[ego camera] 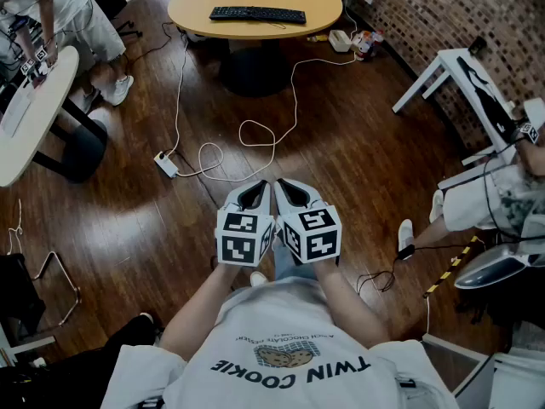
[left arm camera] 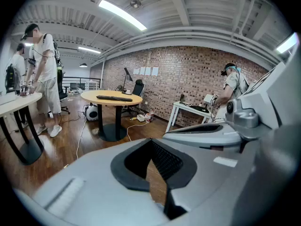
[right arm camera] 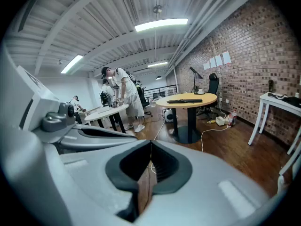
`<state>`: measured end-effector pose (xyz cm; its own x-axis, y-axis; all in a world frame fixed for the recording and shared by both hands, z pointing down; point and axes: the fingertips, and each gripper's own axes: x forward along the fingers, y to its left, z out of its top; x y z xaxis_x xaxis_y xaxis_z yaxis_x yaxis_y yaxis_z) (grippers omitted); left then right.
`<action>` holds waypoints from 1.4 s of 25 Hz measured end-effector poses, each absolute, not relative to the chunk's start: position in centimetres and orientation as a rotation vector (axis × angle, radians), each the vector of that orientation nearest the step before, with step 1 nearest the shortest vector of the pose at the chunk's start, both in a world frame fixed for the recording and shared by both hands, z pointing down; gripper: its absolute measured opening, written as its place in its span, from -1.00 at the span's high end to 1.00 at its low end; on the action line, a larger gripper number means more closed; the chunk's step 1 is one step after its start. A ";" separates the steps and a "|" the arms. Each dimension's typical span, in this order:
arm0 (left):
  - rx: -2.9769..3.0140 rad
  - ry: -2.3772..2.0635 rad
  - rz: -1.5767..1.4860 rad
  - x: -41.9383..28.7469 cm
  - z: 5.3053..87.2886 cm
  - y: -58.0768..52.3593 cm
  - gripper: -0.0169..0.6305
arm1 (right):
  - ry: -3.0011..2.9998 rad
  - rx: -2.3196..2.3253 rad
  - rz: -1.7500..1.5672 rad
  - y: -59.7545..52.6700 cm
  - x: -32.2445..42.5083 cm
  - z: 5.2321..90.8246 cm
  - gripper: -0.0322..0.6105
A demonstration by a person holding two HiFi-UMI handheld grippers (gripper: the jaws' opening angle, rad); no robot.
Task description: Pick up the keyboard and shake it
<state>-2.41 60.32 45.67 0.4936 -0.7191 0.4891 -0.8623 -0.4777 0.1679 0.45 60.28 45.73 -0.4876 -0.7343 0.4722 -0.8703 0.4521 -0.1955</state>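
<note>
A black keyboard (ego camera: 257, 14) lies on the round wooden table (ego camera: 196, 8) across the room, far ahead of me. It also shows as a thin dark strip in the left gripper view (left arm camera: 114, 98) and the right gripper view (right arm camera: 184, 100). I hold both grippers close to my chest, side by side above the wooden floor. My left gripper (ego camera: 255, 192) and right gripper (ego camera: 289, 190) are both shut with nothing between their jaws. In their own views the left gripper (left arm camera: 151, 142) and right gripper (right arm camera: 150, 144) point toward the table.
A white cable (ego camera: 255, 130) and power strip (ego camera: 165, 164) trail over the floor between me and the table. An oval white table (ego camera: 25, 118) with people beside it stands at left. A white desk (ego camera: 464, 79) and a seated person are at right by the brick wall.
</note>
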 end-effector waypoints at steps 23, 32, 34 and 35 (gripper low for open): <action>2.288 -1.485 0.568 2.1 45.2 29.2 0.92 | -2.479 1.173 0.530 29.7 5.1 45.8 0.89; 2.330 -1.456 0.604 3.1 46.1 22.4 0.92 | -2.464 1.182 0.521 22.9 5.7 47.1 0.88; 2.351 -1.445 0.610 3.2 46.4 20.2 0.92 | -2.452 1.190 0.506 20.8 5.8 47.3 0.88; 2.359 -1.433 0.609 3.2 46.6 18.9 0.92 | -2.443 1.197 0.494 19.6 5.9 47.4 0.88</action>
<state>3.23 18.94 46.61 0.4082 -0.7587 0.5077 -0.8921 -0.4495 0.0456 5.87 19.59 47.42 -0.5681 -0.6725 0.4744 -0.8039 0.5768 -0.1451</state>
